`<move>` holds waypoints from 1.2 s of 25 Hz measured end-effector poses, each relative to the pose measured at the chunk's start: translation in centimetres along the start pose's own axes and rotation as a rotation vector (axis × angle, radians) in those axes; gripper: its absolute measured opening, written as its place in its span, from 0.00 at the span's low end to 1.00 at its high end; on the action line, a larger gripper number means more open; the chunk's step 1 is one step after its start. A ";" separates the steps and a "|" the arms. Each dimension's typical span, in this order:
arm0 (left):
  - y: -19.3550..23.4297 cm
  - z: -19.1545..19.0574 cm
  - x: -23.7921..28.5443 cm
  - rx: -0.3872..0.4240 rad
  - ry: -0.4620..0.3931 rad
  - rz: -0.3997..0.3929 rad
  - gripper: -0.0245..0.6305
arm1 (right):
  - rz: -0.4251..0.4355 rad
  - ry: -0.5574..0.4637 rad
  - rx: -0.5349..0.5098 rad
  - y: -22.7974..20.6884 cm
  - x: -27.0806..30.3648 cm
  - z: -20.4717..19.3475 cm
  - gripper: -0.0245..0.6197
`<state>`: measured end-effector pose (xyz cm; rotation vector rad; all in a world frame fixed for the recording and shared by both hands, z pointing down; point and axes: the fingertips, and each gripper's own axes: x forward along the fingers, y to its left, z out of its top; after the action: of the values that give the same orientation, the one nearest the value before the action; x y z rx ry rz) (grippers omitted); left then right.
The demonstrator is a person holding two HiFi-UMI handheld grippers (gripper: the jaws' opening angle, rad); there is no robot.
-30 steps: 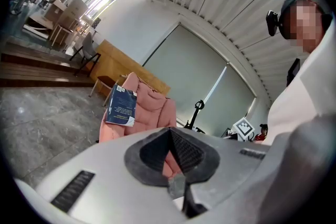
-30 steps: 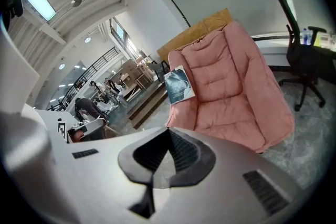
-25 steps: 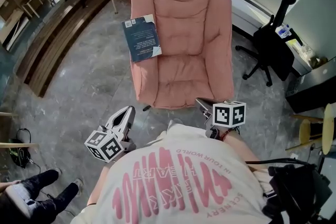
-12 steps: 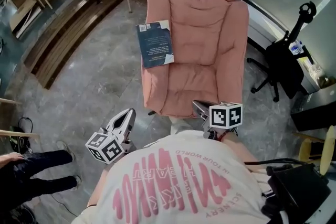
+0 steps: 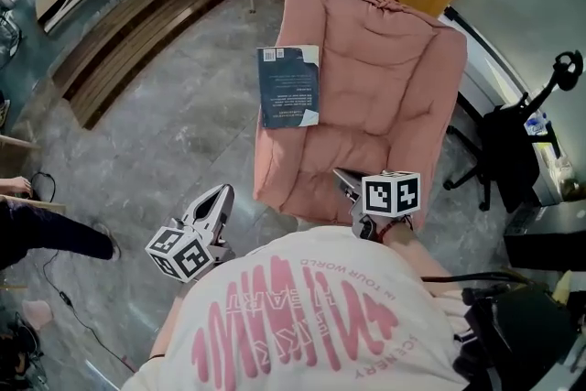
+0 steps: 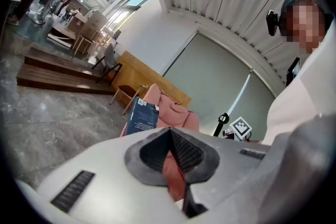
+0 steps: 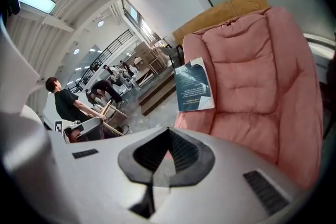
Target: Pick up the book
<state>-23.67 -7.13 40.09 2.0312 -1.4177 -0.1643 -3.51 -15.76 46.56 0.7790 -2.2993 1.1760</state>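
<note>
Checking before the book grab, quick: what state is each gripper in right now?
Left gripper: closed, holding nothing.
Right gripper: closed, holding nothing.

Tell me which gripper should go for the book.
Probably left: the book overhangs the pink chair on that side, in line with the left gripper; the right gripper would reach across the seat.

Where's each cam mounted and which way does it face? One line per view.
Head view: on the person's head, facing steeply down at the pink armchair with the book on its arm; shows the shirt, left gripper and right gripper.
Left gripper view: rides the left gripper, faces along its shut jaws toward the book; shirt at right.
Right gripper view: rides the right gripper, faces along its shut jaws at the armchair; gripper body in foreground.
Shared: all three see the book on the armchair.
</note>
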 end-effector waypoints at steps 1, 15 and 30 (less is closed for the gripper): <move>0.2 0.3 0.3 -0.002 -0.008 0.010 0.05 | 0.011 0.002 -0.009 -0.1 0.4 0.8 0.05; 2.0 2.8 2.1 -0.030 -0.050 0.165 0.05 | 0.100 0.094 -0.054 -1.9 5.2 5.9 0.05; 1.7 2.9 6.3 -0.032 0.026 0.273 0.05 | 0.362 0.127 -0.010 -3.0 6.8 7.2 0.05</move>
<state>-23.78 -14.22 40.39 1.7861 -1.6469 -0.0436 -7.52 -25.17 48.56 0.2777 -2.3980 1.3209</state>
